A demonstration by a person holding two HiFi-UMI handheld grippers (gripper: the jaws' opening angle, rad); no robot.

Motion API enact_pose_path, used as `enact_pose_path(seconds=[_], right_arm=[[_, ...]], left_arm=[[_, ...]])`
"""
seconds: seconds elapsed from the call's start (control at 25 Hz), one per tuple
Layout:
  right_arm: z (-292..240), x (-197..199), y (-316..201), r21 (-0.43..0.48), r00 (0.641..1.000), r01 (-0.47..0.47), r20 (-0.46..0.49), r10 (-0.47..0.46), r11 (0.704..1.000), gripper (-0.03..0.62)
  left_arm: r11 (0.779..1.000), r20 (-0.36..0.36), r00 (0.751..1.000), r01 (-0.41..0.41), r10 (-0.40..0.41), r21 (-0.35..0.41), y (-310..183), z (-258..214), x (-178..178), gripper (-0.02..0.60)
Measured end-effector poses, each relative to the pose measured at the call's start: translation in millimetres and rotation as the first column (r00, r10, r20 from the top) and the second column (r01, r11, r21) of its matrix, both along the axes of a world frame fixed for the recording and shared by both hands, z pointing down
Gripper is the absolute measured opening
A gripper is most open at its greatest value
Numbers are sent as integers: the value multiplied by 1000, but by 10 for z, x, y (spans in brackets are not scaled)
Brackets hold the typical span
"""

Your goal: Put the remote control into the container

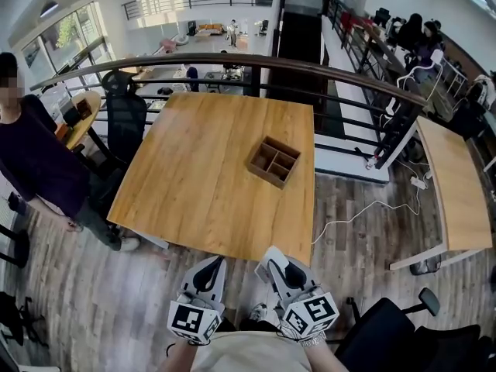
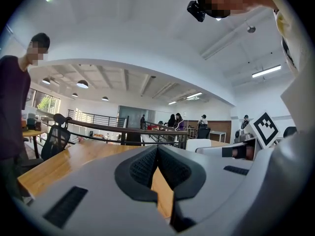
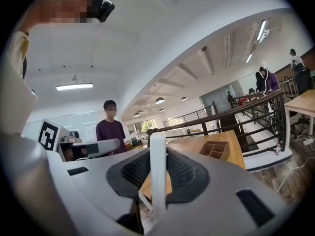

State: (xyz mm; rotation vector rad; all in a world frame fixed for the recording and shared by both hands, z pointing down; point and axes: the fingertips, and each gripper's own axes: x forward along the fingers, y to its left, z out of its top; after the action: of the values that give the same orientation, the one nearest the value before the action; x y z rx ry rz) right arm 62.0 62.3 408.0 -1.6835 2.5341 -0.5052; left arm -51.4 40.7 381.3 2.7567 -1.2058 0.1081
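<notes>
While your right gripper (image 3: 158,167) is clamped on the remote (image 3: 157,149), a slim white bar standing upright between its jaws and rising above them, your left gripper (image 2: 157,154) has its jaws closed tip to tip with only a thin wedge of wood showing below the tips. You hold both grippers low and side by side, near each other, just off the near edge of the table (image 1: 194,184) and above the plank floor (image 1: 101,301). From your jaws to the container (image 1: 273,161) there is only bare tabletop, with the table's near edge first. The container is a small wooden box sitting toward the far right part of the table, turned at an angle to the edges, well apart from the remote; its inner walls split it into compartments, and each shows its own wooden bottom. Beyond the far edge runs a dark railing (image 1: 232,60). A person (image 1: 39,161) stands off the table's left side, with a black chair (image 1: 125,118) near that far left corner. To your right a white cable (image 1: 364,208) trails across the floor toward a second table (image 1: 457,192).
</notes>
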Motion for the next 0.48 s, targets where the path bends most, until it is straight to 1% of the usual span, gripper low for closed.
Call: enact_pose_path(seconds=[0.24, 0.36, 0.48], right_arm=[[109, 494, -155, -28, 996, -75, 41, 76, 997, 106], [149, 628, -209, -49, 996, -88, 25, 89, 995, 106], [201, 755, -334, -63, 992, -125, 8, 126, 990, 106]], left_arm=[[998, 44, 997, -65, 65, 1, -286, 2, 505, 11], [996, 23, 996, -88, 88, 1, -417, -17, 685, 11], [991, 11, 991, -137, 137, -3, -575, 43, 842, 11]])
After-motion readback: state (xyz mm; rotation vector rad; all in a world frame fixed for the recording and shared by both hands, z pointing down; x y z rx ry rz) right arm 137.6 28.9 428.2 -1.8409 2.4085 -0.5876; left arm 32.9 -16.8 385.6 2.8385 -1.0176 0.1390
